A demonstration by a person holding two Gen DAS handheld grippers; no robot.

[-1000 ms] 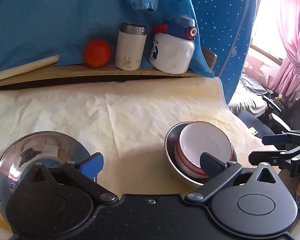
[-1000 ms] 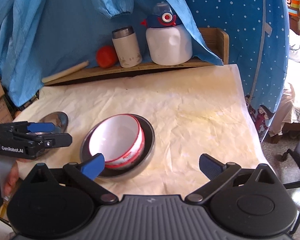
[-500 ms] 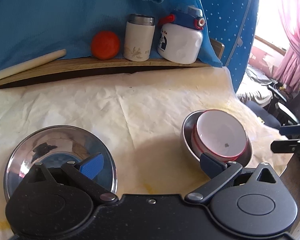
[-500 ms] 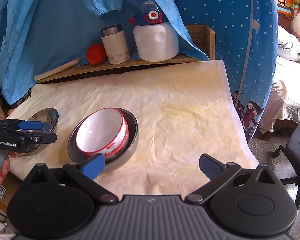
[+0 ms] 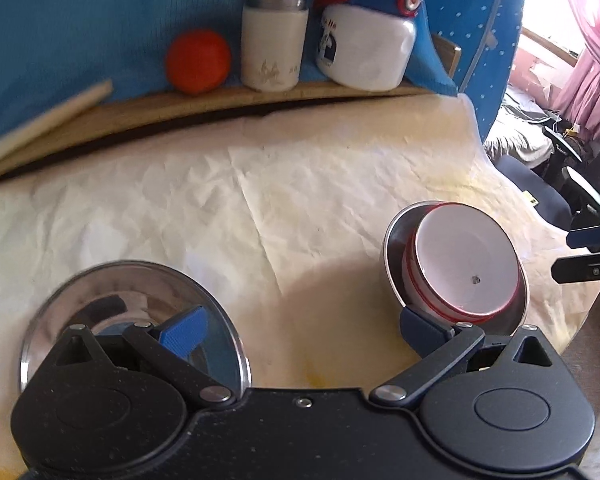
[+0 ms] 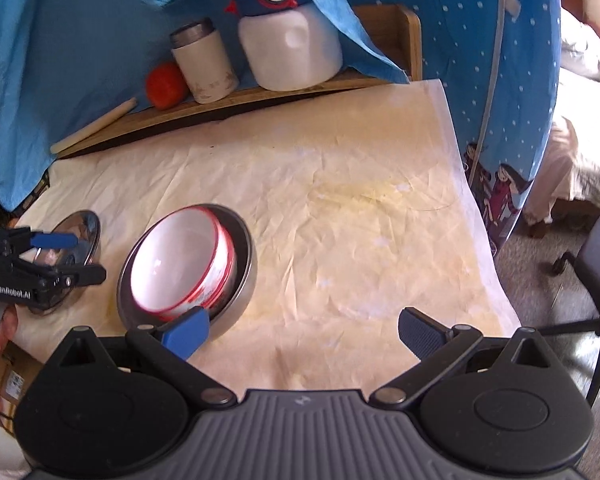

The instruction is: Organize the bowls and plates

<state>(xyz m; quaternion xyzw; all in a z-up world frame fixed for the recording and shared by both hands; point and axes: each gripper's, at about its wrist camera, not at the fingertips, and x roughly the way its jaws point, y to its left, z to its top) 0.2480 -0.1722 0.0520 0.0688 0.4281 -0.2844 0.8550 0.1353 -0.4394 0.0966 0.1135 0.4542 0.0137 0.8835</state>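
A white bowl with red rim stripes (image 5: 464, 262) (image 6: 180, 258) sits tilted inside a steel bowl (image 5: 392, 240) (image 6: 244, 276) on the cream cloth. A shiny steel plate (image 5: 100, 292) (image 6: 82, 226) lies flat to its left. My left gripper (image 5: 300, 330) is open above the table's front; its left finger overlaps the plate and its right finger is at the steel bowl's near rim. It appears from the side as the left gripper (image 6: 56, 254) over the plate. My right gripper (image 6: 300, 330) is open with nothing between its fingers, and its left finger is near the steel bowl.
On a wooden shelf (image 6: 220, 104) at the back stand a white tumbler (image 6: 204, 66), a white jug with a blue and red cap (image 6: 292, 52), an orange ball (image 6: 166, 84) and a wooden stick (image 6: 94, 126). Blue cloth (image 6: 60, 40) hangs behind. The table edge drops off at right, near a dark chair (image 5: 540, 188).
Both cameras shifted; the bowls and plate stay where they were. The left gripper has drawn nearer the plate and bowl. Both grippers stay open.
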